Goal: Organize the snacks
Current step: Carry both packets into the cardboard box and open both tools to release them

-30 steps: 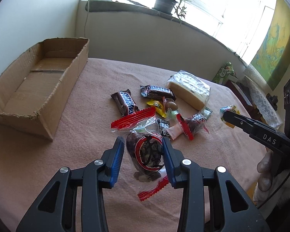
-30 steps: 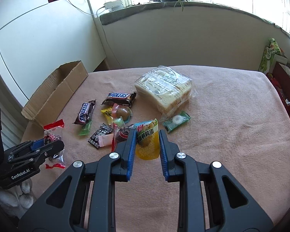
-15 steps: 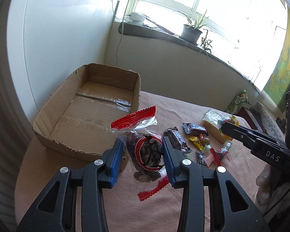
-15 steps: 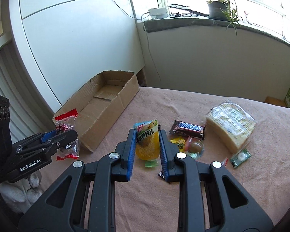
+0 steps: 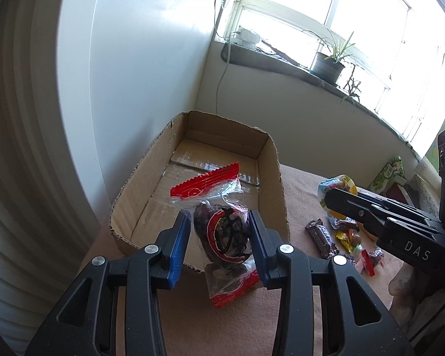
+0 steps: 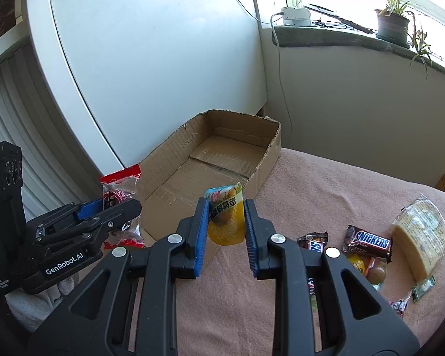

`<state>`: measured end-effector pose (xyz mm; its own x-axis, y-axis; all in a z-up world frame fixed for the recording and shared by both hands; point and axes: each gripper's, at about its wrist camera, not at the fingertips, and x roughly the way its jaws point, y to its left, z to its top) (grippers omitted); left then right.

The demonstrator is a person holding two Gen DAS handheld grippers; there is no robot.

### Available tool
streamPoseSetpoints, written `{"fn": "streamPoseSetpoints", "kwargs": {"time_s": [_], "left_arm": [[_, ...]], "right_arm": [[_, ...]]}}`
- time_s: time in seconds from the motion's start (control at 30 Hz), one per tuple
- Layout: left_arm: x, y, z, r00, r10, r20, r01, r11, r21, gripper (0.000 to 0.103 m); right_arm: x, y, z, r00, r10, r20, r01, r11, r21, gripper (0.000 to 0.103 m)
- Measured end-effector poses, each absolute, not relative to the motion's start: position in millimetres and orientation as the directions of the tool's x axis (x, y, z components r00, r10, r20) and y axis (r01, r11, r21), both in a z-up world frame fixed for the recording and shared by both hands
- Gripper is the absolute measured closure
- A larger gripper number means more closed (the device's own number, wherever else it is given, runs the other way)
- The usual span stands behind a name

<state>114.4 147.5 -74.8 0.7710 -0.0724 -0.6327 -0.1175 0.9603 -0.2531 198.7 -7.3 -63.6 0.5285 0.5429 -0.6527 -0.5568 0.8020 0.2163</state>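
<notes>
The left gripper [image 5: 219, 237] is clenching a clear red-edged packet of dark dried fruit [image 5: 222, 234], holding it at the near rim of the open brown cardboard box [image 5: 277, 184]. At three o'clock, the right gripper [image 6: 226, 222] is gripping a yellow pouch with printed eggs [image 6: 225, 213] over the pink tablecloth [image 6: 341, 184], the box lying at twelve o'clock.

A home room: potted plant [image 6: 392, 23] on windowsill [image 6: 341, 37], pink-clothed table [image 6: 341, 184].
</notes>
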Motion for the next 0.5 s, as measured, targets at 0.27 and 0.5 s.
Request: {"fn": "streamPoseSetpoints", "kwargs": {"time_s": [0.27, 0.5], "left_arm": [[123.1, 156.3, -78.6, 0.763, -0.059, -0.644, -0.138, 0.958, -0.252, 0.065], [125.3, 158.3, -79.1, 0.758, -0.055, -0.649, -0.141, 0.959, -0.246, 0.065]], "right_arm": [[214.1, 26.1, -75.9, 0.481, 0.56, -0.675, -0.584, 0.779, 0.23, 0.079], [220.0, 36.5, -83.0, 0.455, 0.569, -0.685, -0.606, 0.761, 0.23, 0.079]]}}
